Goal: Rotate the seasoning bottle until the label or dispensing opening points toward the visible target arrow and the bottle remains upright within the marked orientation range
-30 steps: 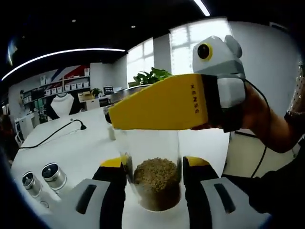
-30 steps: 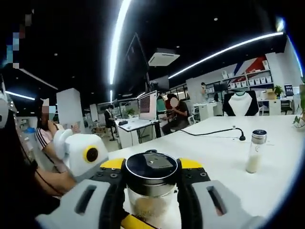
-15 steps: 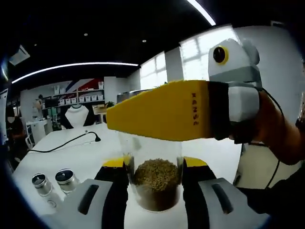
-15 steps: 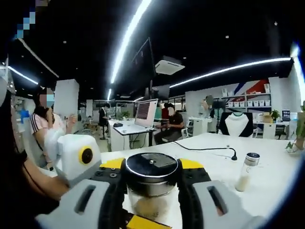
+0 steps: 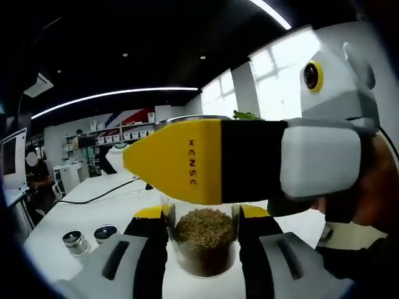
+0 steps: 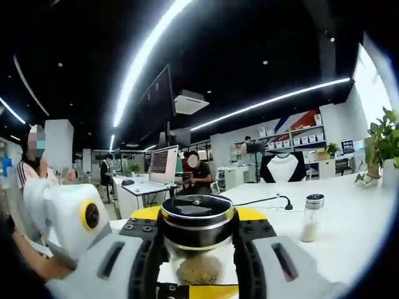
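1. The seasoning bottle (image 5: 205,240), holding brown grains, stands upright on the white desk (image 5: 93,215).
2. The left gripper (image 5: 204,249) fingers clench its body; the right gripper (image 6: 198,249) fingers clench its black lid (image 6: 197,208).
3. The right gripper hides the bottle's top in the left gripper view.

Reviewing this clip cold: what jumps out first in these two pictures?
The clear seasoning bottle, partly filled with brown granules, stands between the left gripper jaws, which close on its lower body. The right gripper, yellow, black and grey, crosses the left gripper view above it; its jaws pinch the bottle's black and silver cap. Further back on the white table stand smaller shakers.
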### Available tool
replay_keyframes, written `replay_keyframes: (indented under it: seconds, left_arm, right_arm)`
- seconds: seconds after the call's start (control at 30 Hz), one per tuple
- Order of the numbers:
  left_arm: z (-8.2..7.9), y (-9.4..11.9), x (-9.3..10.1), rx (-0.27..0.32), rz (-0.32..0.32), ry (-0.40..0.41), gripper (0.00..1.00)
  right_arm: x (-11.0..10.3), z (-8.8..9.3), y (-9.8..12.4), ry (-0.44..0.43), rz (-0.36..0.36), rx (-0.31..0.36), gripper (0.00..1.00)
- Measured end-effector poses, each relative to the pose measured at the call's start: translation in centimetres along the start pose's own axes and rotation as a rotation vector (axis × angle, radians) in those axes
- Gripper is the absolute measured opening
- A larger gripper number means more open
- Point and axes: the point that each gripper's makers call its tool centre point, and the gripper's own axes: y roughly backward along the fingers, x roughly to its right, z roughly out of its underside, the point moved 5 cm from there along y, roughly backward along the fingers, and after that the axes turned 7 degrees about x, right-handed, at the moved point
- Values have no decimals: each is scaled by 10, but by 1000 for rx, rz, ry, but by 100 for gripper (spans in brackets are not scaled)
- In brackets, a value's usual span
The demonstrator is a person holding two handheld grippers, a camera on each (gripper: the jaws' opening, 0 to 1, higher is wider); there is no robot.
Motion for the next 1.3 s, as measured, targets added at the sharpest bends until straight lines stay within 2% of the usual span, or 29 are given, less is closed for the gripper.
replay_keyframes:
  seconds: [0.2, 0.23, 0.43, 0.6, 0.67, 0.77, 0.87, 1.0, 1.07, 1.13, 1.17, 1.23, 1.3]
  left_arm:
    - [-1, 1, 1, -9, 25, 8, 45]
    - [-2, 1, 1, -6, 50, 23, 45]
    - [-3, 1, 3, -33, 155, 65, 44]
    - [0, -1, 8, -49, 221, 100, 46]
    - [2, -2, 10, -54, 241, 120, 46]
    - [3, -2, 13, -54, 247, 127, 46]
    - [2, -3, 12, -42, 222, 111, 46]
    - [-4, -4, 10, -15, 173, 114, 46]
    - [-5, -5, 6, -5, 128, 115, 45]
    - [-4, -5, 0, -16, 66, 80, 45]
    - [-4, -5, -1, -15, 55, 86, 45]
    - [-3, -4, -3, -22, 30, 86, 45]
    - [-4, -4, -3, -30, 9, 37, 46]
  right_arm:
    - [5, -1, 1, -37, -46, -9, 39]
    - [6, -1, 3, -69, -72, -13, 39]
    - [12, -3, 8, -99, -195, -39, 39]
    - [10, -1, 13, -125, -327, -66, 39]
    - [11, 1, 14, -133, -357, -85, 39]
    - [10, 1, 16, -111, -398, -95, 39]
    - [10, -1, 15, -93, -413, -91, 40]
    - [6, -6, 13, -43, -396, -52, 40]
    - [8, -8, 11, -32, -332, -34, 40]
    - [6, -7, 10, 14, -242, -27, 39]
    - [4, -6, 10, 30, -194, -21, 39]
    - [2, -5, 9, 49, -148, -21, 38]
    - [0, -6, 8, 57, -95, -9, 38]
